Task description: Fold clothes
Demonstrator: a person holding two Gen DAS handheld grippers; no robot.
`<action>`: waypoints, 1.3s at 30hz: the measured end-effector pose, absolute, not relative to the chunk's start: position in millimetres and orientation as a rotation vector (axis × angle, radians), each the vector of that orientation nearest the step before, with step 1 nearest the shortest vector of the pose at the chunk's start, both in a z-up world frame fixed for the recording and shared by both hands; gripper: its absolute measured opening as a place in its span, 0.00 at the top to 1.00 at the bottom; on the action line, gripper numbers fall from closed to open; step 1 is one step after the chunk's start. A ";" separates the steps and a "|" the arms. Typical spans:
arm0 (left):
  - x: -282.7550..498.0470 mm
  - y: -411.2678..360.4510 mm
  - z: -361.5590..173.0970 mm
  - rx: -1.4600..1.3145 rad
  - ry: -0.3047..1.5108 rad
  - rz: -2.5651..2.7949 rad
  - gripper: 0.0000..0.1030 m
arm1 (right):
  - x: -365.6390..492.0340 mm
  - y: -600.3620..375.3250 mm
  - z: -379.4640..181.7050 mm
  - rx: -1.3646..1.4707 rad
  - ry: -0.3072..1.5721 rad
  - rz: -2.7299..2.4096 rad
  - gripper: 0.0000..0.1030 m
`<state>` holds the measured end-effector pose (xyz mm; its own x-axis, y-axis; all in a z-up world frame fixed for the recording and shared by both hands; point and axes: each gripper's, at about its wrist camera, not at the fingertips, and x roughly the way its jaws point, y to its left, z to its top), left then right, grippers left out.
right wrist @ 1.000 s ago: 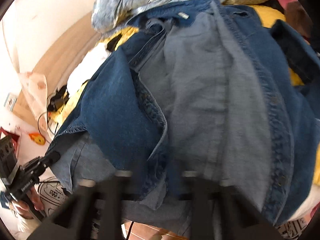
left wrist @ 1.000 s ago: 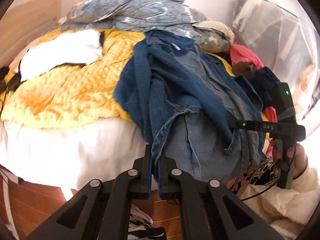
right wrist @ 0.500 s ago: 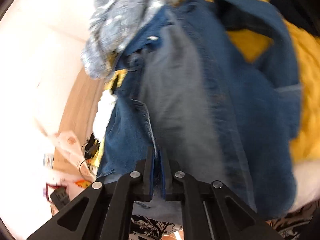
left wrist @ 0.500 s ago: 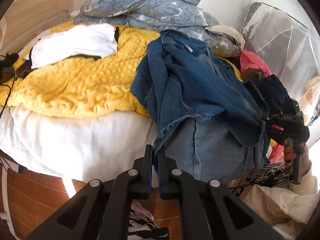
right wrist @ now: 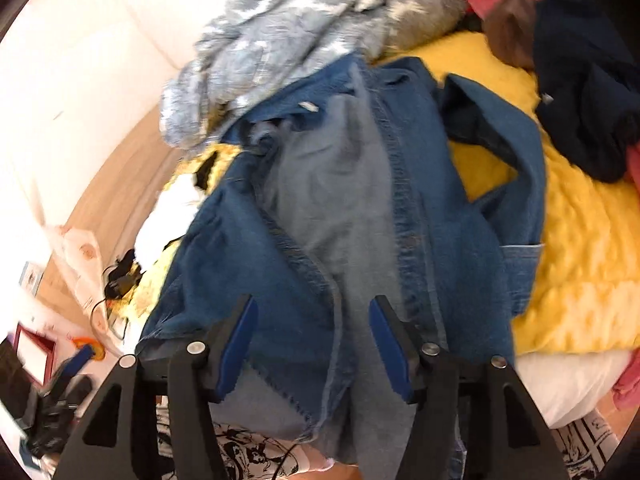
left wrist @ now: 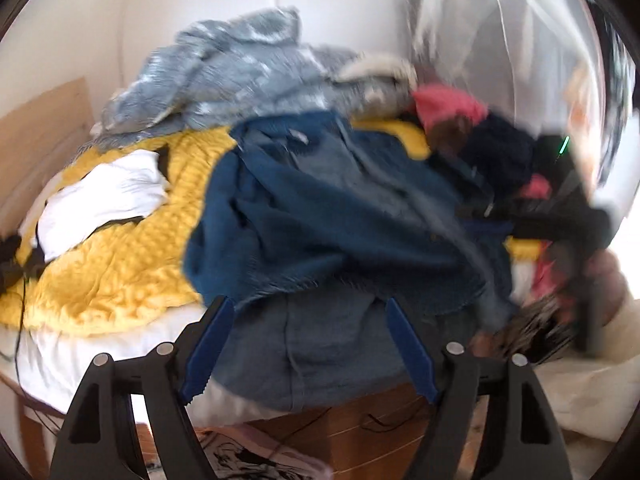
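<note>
Left gripper [left wrist: 306, 344] low in the left wrist view, jaws opening, blue pads spread wide; nothing pinched, the denim jacket [left wrist: 332, 216] lies just beyond them. Right gripper [right wrist: 312, 344] low in the right wrist view, jaws likewise opening, pads apart, the jacket's lighter lining showing through the gap but not pressed. The jacket sprawls across the middle of both frames, its hem hanging over the white mattress edge [left wrist: 100, 344], one sleeve bent out to the right over a yellow blanket [right wrist: 580, 264]. Upper centre: a crumpled grey-blue quilt [left wrist: 240, 68]. A white garment [left wrist: 104, 196] sits on the blanket at left. Upper right: pink and dark clothes in a heap [right wrist: 576, 64] (left view blurred there, details unclear).
</note>
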<state>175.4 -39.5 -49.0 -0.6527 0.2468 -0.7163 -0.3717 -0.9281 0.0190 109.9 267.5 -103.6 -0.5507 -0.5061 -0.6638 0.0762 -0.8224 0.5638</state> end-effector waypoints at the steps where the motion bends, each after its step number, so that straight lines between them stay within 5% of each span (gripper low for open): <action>1: 169.7 -29.8 -55.8 -1.087 0.282 2.567 0.24 | 110.1 266.4 -103.2 1.248 -0.691 -2.388 0.40; 11: 138.9 11.4 -103.9 -1.115 0.798 2.624 0.31 | 115.5 263.6 -100.3 1.234 -0.712 -2.334 0.39; 17: 133.0 18.0 -110.9 -1.067 0.951 2.634 0.34 | 113.8 259.1 -100.4 1.232 -0.718 -2.313 0.39; 19: 129.9 20.9 -112.2 -1.061 0.965 2.618 0.42 | 113.7 258.6 -100.3 1.230 -0.717 -2.308 0.39; 23: 120.8 21.0 -114.1 -1.100 0.918 2.569 0.66 | 113.4 257.7 -100.3 1.231 -0.719 -2.303 0.39; 25: 115.5 17.5 -115.3 -1.141 0.858 2.537 0.88 | 113.3 258.7 -100.8 1.233 -0.729 -2.302 0.39; 28: 111.4 7.9 -112.2 -1.169 0.753 2.517 0.96 | 112.9 261.6 -101.4 1.232 -0.748 -2.300 0.39; 39: 116.4 -76.9 -72.4 -1.195 0.307 2.586 0.97 | 113.1 264.7 -99.1 1.222 -0.775 -2.288 0.39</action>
<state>116.3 -76.9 -72.4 -0.6208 0.1590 -0.7677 -0.3341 -0.9395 0.0755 113.1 264.7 -99.1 -0.5188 -0.6019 -0.6071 0.1095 -0.7511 0.6511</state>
